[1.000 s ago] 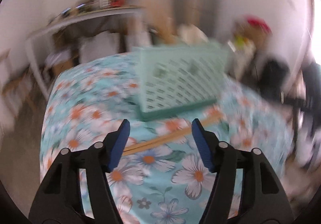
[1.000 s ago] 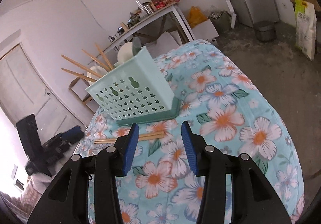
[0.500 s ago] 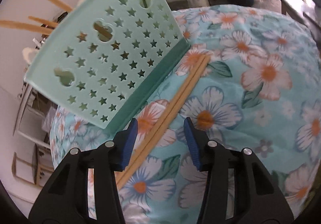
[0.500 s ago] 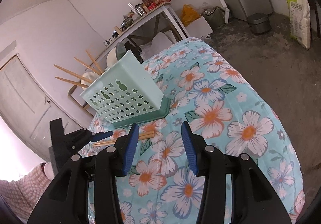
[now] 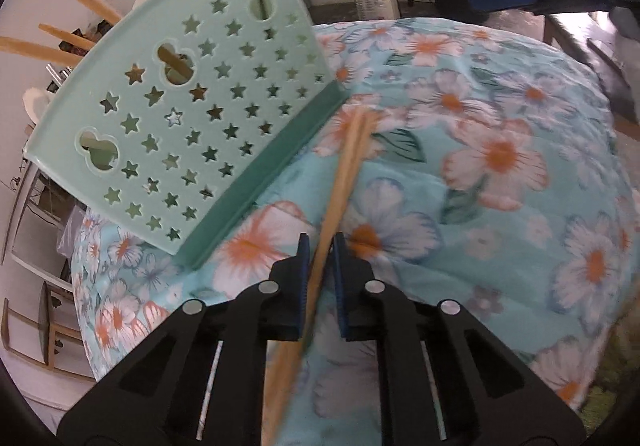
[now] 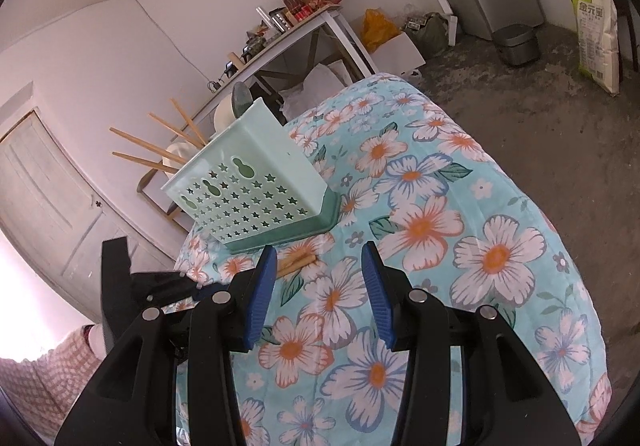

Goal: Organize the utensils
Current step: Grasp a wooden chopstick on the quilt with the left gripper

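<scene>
Two wooden chopsticks [image 5: 347, 170] lying on floral turquoise bedspread [image 5: 500, 182], just beside dark-green base of mint plastic utensil basket with star cutouts [image 5: 188, 106]. Left gripper [image 5: 319, 258] jaws just been closing, now narrow, blue pads pinching chopstick pair. More wooden chopsticks [image 6: 160, 142] sticking out of basket's far side. Right gripper [image 6: 320, 286] hovers over bedspread, jaws half apart, nothing between them. Checked sleeve [image 6: 36, 366] at lower left in right wrist view.

walls: white [image 6: 100, 58] | floor: grey concrete [image 6: 560, 118] | door: pale [image 6: 44, 198] | shelf: cluttered [image 6: 292, 34]
</scene>
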A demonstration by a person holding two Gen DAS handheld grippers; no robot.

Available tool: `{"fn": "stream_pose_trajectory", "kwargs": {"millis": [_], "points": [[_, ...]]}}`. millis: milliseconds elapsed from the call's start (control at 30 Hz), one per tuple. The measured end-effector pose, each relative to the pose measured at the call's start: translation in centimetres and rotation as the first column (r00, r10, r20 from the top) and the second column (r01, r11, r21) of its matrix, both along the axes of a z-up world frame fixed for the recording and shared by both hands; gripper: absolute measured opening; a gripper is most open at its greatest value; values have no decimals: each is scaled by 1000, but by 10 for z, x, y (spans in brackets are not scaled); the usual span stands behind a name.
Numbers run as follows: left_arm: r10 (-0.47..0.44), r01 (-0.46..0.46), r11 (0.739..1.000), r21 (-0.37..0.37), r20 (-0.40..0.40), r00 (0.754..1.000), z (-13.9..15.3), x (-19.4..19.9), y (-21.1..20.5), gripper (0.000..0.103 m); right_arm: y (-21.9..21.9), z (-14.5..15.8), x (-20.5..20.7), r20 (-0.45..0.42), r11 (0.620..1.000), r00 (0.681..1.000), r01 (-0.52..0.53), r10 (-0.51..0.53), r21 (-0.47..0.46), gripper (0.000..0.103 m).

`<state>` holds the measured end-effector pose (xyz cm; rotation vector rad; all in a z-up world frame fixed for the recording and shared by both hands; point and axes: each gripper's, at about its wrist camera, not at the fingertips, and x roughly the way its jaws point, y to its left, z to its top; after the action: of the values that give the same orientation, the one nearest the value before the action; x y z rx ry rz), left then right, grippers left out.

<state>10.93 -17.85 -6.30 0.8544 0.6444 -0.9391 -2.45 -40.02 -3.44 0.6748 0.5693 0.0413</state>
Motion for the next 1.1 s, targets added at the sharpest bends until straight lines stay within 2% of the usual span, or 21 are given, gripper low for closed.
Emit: {"fn": "stream_pose_trajectory", "kwargs": {"millis": [100, 200, 267, 367, 400, 433, 467, 500, 533, 567, 633, 667, 900, 1033, 1100], "points": [[4, -5, 1000, -15, -90, 996, 7, -16, 5, 6, 1, 1, -2, 1, 1000, 1000, -2, 2, -3, 43], [17, -27, 999, -45, -212, 977, 16, -24, 15, 6, 2, 2, -3, 5, 1000, 1000, -4, 4, -5, 43], [46, -77, 994, -77, -338, 940, 19, -23, 22, 6, 3, 4, -3, 10, 1000, 1000, -5, 5, -7, 43], [77, -167, 977, -133, -509, 857, 21, -15, 33, 6, 5, 6, -4, 15, 1000, 1000, -10, 10, -9, 43], [83, -222, 961, -164, -596, 799, 21, -6, 41, 6, 6, 6, -3, 15, 1000, 1000, -12, 12, -10, 43], [81, -263, 947, -185, -653, 753, 19, 1, 48, 6, 7, 7, -4, 15, 1000, 1000, -14, 14, -10, 43], [79, -287, 938, -196, -684, 725, 18, 1, 49, 6, 8, 7, -3, 15, 1000, 1000, -16, 17, -10, 43], [75, -329, 921, -210, -733, 676, 16, 6, 54, 6, 9, 7, -3, 15, 1000, 1000, -17, 18, -10, 43], [75, -357, 910, -213, -760, 645, 14, 9, 57, 6, 9, 7, -4, 14, 1000, 1000, -17, 18, -11, 43], [73, -395, 893, -214, -798, 599, 9, 15, 63, 6, 10, 8, -4, 15, 1000, 1000, -18, 18, -11, 43], [84, -441, 875, -199, -835, 544, 2, 21, 71, 6, 10, 8, -3, 15, 1000, 1000, -18, 18, -10, 43], [101, -465, 866, -185, -845, 525, -3, 25, 75, 6, 10, 8, -3, 16, 1000, 1000, -18, 18, -9, 43], [120, -550, 820, -156, -894, 432, -19, 34, 95, 6, 12, 8, -3, 12, 1000, 1000, -23, 24, -11, 43], [113, -553, 817, -162, -896, 429, -22, 38, 97, 6, 14, 7, -2, 6, 1000, 1000, -28, 29, -10, 43], [97, -558, 812, -172, -903, 419, -21, 40, 96, 6, 16, 7, -1, 5, 999, 999, -33, 33, -11, 43]]}}
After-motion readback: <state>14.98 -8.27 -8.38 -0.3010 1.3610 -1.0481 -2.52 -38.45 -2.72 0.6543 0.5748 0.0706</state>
